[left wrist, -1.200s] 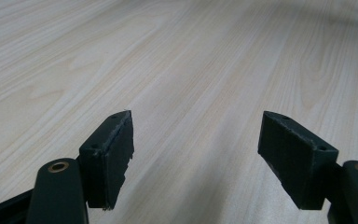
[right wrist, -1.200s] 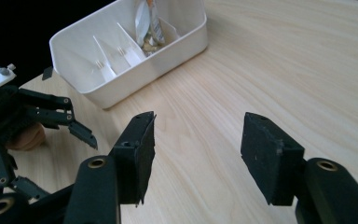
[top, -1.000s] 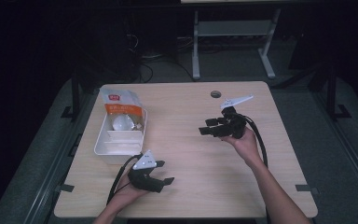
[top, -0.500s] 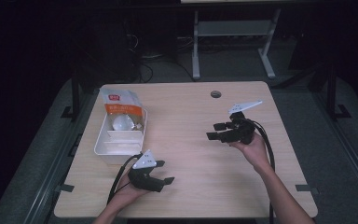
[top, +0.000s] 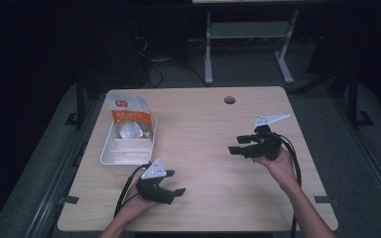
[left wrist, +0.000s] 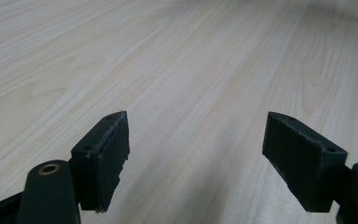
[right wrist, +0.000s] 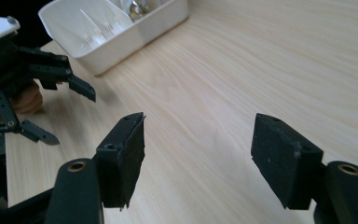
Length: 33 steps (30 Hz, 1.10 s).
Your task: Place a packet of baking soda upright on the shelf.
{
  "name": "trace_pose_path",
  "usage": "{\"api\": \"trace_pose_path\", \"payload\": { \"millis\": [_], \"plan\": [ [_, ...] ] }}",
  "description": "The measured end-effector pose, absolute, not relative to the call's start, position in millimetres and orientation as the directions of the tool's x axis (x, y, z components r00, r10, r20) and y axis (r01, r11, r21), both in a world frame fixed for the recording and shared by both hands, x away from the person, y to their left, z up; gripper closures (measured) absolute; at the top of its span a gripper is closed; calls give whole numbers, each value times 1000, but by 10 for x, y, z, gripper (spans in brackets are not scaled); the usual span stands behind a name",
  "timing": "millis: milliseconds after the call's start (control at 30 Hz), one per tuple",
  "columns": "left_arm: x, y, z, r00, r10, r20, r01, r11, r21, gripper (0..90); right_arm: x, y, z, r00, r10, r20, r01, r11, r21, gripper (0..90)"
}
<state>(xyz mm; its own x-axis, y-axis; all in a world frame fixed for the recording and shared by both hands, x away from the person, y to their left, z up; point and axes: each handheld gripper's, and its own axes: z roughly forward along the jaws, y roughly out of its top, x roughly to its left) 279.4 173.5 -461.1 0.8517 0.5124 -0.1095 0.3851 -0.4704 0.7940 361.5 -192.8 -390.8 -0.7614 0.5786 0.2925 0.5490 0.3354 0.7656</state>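
My left gripper [top: 174, 190] rests low over the near-left part of the light wooden table [top: 203, 124], open, with bare wood between its jaws [left wrist: 196, 158]. My right gripper [top: 238, 146] is held over the right side of the table, pointing left, also open and holding nothing [right wrist: 198, 158]. A white tray [top: 129, 144] sits at the left of the table, holding a round silvery object [top: 127, 130] and flat white pieces. A white bag with a red label [top: 125, 108] leans at the tray's far end. The right gripper view shows the tray [right wrist: 121, 32] and the left gripper [right wrist: 51, 102] farther off.
A small round hole [top: 229, 100] is set in the table near its far edge. Beyond the table stands a white metal frame [top: 248, 44] on a dark floor. Bare wood spreads between the two grippers.
My right gripper has drawn back toward the near right, away from the far edge. The left gripper has stayed put.
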Motion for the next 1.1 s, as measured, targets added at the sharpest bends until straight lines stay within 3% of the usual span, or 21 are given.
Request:
{"api": "trace_pose_path", "payload": {
  "millis": [533, 1100],
  "plan": [
    [2805, 1732, -4619, 846, 521, -115, 394, -464, 793, 213, 3330, -2283, -4001, -719, 631, 291, 576, 307, 758, 322],
    [2809, 1712, -4624, 847, 519, -117, 394, -466, 792, 211, 2988, -2451, -4411, -677, 666, 311, 608, 270, 746, 280]
  ]
}}
